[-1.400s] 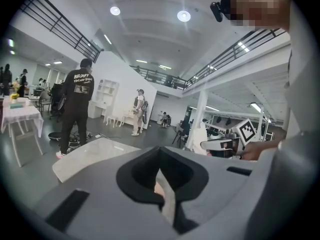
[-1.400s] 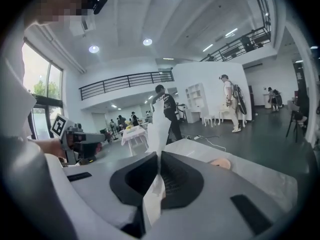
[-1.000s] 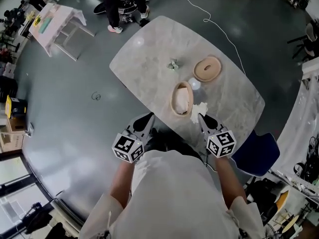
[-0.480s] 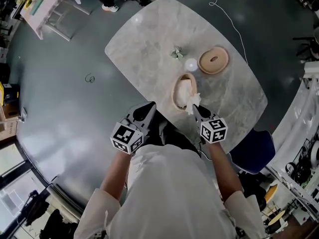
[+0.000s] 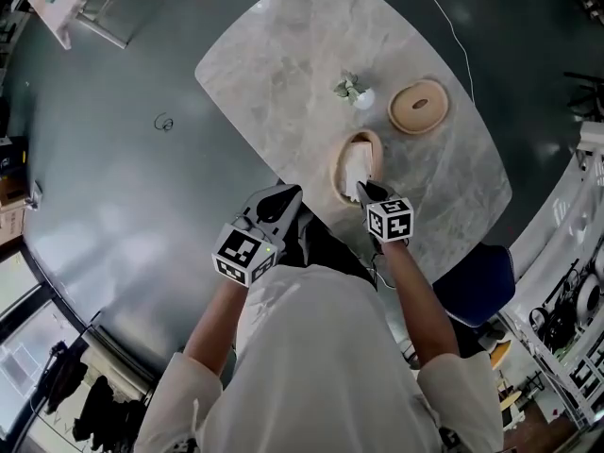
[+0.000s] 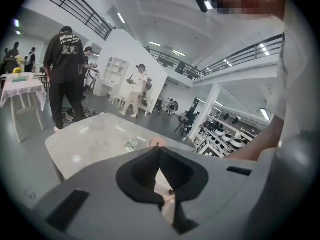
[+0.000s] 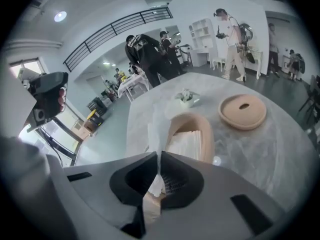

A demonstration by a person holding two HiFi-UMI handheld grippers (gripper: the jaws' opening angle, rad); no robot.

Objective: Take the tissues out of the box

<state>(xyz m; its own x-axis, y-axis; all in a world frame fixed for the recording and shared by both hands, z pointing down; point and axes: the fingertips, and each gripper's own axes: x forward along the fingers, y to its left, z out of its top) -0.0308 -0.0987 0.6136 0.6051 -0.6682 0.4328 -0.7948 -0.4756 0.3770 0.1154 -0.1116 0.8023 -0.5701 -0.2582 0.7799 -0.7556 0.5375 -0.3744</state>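
You are gripping one tissue [image 7: 155,126] in your shut right claw [image 7: 158,155] at the open oval tissue box [image 5: 335,170] by the counter's [image 5: 283,74] near edge, your left claw [image 6: 159,150] is hanging closed and empty, and a stack of tissues [image 7: 187,144] is waiting inside.

The marble table [image 5: 283,64] bore an open tissue box [image 5: 336,173] just ahead of the right gripper [image 5: 371,192], with a round lid [image 5: 419,107] and a small plant [image 5: 351,89] farther beyond.
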